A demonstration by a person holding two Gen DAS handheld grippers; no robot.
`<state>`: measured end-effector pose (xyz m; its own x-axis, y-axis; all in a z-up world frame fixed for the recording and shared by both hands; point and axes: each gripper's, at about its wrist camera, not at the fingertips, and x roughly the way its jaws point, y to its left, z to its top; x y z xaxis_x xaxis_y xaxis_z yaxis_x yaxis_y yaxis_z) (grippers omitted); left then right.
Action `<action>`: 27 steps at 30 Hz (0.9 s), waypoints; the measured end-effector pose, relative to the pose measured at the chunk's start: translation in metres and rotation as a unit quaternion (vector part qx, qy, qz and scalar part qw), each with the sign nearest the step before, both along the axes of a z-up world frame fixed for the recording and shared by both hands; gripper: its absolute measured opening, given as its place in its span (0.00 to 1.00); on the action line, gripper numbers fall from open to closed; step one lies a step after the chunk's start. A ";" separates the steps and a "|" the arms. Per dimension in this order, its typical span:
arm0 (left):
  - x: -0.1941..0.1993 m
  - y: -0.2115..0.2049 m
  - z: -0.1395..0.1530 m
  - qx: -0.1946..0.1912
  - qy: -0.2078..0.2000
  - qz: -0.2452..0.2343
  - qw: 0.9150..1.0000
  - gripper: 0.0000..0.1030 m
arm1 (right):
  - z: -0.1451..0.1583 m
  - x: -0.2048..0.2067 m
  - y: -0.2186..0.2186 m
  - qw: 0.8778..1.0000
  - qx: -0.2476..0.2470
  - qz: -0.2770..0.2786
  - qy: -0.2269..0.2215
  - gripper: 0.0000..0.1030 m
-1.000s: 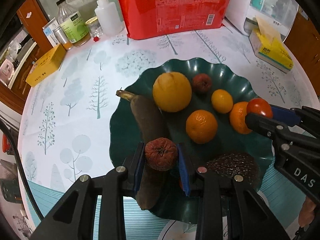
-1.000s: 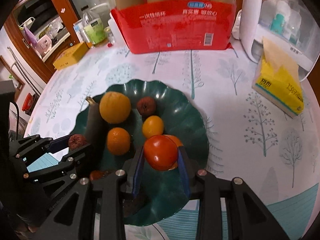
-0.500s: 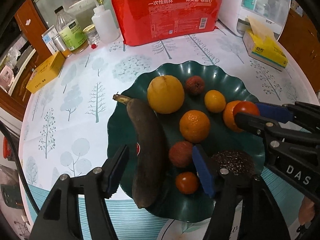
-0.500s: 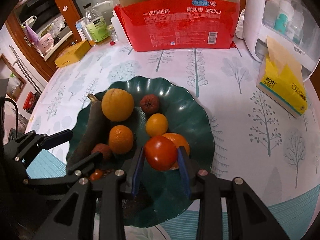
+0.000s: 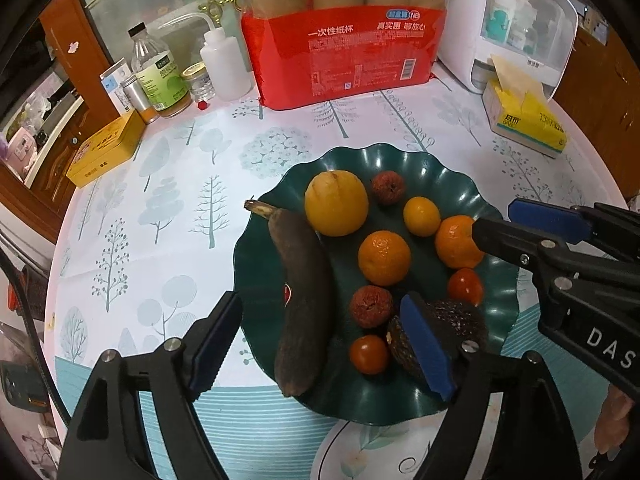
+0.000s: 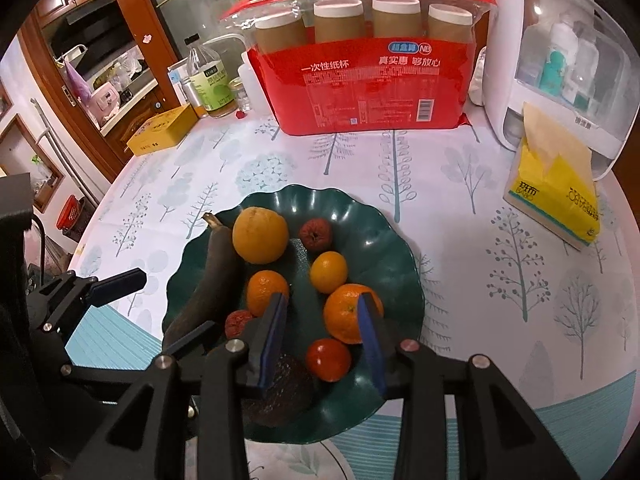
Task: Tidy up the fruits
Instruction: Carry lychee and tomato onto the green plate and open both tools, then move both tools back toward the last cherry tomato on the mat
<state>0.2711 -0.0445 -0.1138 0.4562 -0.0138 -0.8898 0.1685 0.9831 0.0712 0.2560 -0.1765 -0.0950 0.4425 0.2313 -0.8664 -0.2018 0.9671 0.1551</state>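
A dark green wavy plate (image 5: 420, 168) (image 6: 380, 248) holds a blackened banana (image 5: 302, 296), a large yellow citrus (image 5: 336, 204), two tangerines (image 5: 384, 258), a dark avocado (image 5: 460, 320) and several small fruits. My left gripper (image 5: 320, 344) hovers over the plate's near side, its jaws opening wide with nothing gripped. A wrinkled red fruit (image 5: 371, 306) lies on the plate beneath it. My right gripper (image 6: 322, 332) is opening over the plate's right side. A red tomato (image 6: 329, 359) rests on the plate below its pads, untouched by them.
A red pack of paper cups (image 5: 344, 40) stands behind the plate. Bottles (image 5: 160, 76) and a yellow box (image 5: 104, 152) sit at the back left. A yellow tissue pack (image 6: 556, 196) and a white dispenser (image 6: 560, 60) are at the back right. The tablecloth's round edge curves left.
The left gripper let go of the wrinkled red fruit, which now lies on the plate, and its jaws spread wide. The right gripper released the tomato onto the plate. Both grippers rose.
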 end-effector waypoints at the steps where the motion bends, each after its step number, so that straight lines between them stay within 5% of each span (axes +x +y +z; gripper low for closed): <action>1: -0.001 0.000 0.001 -0.001 0.000 0.001 1.000 0.78 | 0.002 -0.001 0.000 1.000 0.001 0.000 -0.001 0.36; 27: -0.083 0.031 0.086 -0.070 -0.039 0.021 0.997 0.90 | 0.078 -0.087 0.008 0.998 0.008 -0.013 -0.060 0.37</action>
<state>0.1881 -0.0135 -0.0278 0.5272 -0.1149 -0.8419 0.1254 0.9905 -0.0566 0.1686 -0.1681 -0.0171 0.5485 0.2316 -0.8035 -0.1943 0.9699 0.1469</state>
